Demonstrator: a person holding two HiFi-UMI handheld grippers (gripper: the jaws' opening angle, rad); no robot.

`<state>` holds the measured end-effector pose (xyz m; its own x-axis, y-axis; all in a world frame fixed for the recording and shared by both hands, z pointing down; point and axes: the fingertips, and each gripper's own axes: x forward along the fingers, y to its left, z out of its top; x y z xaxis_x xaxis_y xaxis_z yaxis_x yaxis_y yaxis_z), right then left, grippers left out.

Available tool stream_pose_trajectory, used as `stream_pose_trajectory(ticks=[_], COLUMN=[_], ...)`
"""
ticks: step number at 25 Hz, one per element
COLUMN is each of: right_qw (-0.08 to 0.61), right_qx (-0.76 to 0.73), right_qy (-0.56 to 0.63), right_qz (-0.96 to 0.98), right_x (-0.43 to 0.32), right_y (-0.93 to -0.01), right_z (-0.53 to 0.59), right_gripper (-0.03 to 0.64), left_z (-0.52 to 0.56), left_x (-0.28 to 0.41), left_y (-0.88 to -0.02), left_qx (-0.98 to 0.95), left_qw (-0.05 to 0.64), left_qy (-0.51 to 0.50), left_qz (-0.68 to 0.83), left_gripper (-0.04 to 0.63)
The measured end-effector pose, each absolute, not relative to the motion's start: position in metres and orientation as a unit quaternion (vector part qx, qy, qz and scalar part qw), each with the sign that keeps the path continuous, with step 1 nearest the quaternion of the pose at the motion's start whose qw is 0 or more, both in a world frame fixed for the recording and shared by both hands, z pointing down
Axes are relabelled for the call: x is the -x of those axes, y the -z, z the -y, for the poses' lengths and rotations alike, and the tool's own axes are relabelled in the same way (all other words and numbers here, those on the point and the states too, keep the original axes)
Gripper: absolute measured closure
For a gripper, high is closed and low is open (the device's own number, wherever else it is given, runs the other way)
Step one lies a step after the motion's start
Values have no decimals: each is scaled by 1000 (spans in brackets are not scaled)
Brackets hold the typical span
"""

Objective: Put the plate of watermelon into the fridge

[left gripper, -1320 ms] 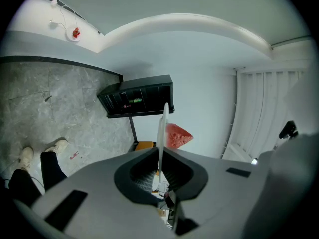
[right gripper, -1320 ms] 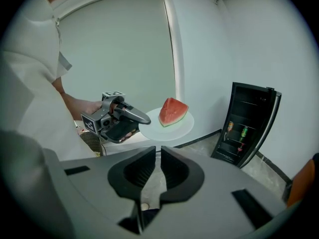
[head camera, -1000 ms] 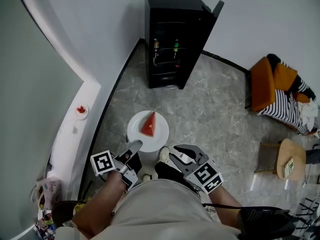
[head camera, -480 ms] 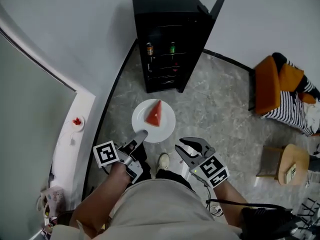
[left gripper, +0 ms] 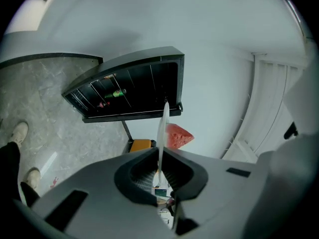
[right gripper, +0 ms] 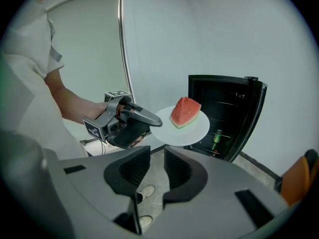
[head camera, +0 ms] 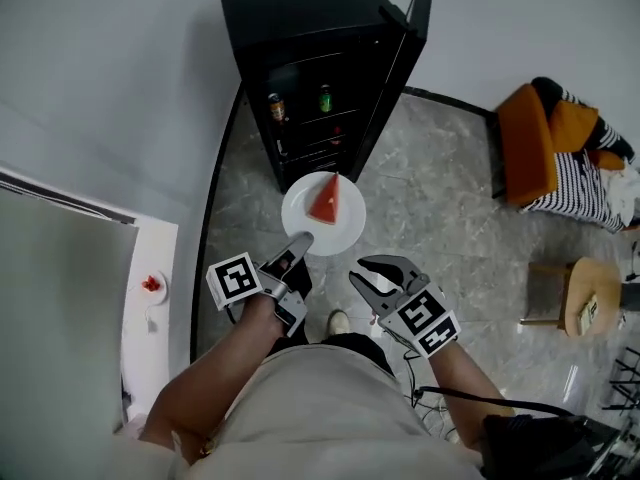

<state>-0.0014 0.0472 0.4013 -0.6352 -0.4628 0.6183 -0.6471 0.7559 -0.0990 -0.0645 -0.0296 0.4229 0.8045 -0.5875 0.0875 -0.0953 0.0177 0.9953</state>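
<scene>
A white plate (head camera: 346, 232) carrying a red watermelon wedge (head camera: 325, 199) hangs level above the floor, just in front of the black fridge (head camera: 300, 28). The fridge door (head camera: 408, 38) stands open to the right. My left gripper (head camera: 297, 247) is shut on the plate's near rim. In the left gripper view the plate (left gripper: 163, 126) runs edge-on between the jaws, the wedge (left gripper: 177, 136) beyond it. My right gripper (head camera: 374, 274) stands open and empty to the right of the plate. From its own view the plate (right gripper: 193, 132), wedge (right gripper: 185, 111) and left gripper (right gripper: 130, 124) show ahead.
Bottles (head camera: 324, 98) stand on the fridge shelves. An orange chair with striped cloth (head camera: 545, 153) and a wooden stool (head camera: 582, 308) are at the right. A white ledge (head camera: 150, 318) with a small dish runs along the left. The person's shoe (head camera: 338, 321) is below.
The person has walked toward the fridge, carrying the plate in the left gripper. The plate now sits right before the open shelves. Both grippers keep their states.
</scene>
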Motion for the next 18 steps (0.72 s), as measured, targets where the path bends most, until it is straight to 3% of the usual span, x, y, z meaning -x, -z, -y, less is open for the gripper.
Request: stream_pose_trajectory(ticks=[9, 18], right_qw=[312, 320], right_qx=[-347, -321], right_qy=[-190, -203], right_qz=[864, 868], right_x=[21, -12], right_y=[-425, -457], right_z=[28, 128], right_gripper=[524, 560], left_z=[139, 235], left_x=[60, 24], left_y=[-463, -505], left_qx=[-688, -659], left_qw=[664, 668], left_qy=[134, 190], left_qz=[260, 289], left_gripper=[571, 571])
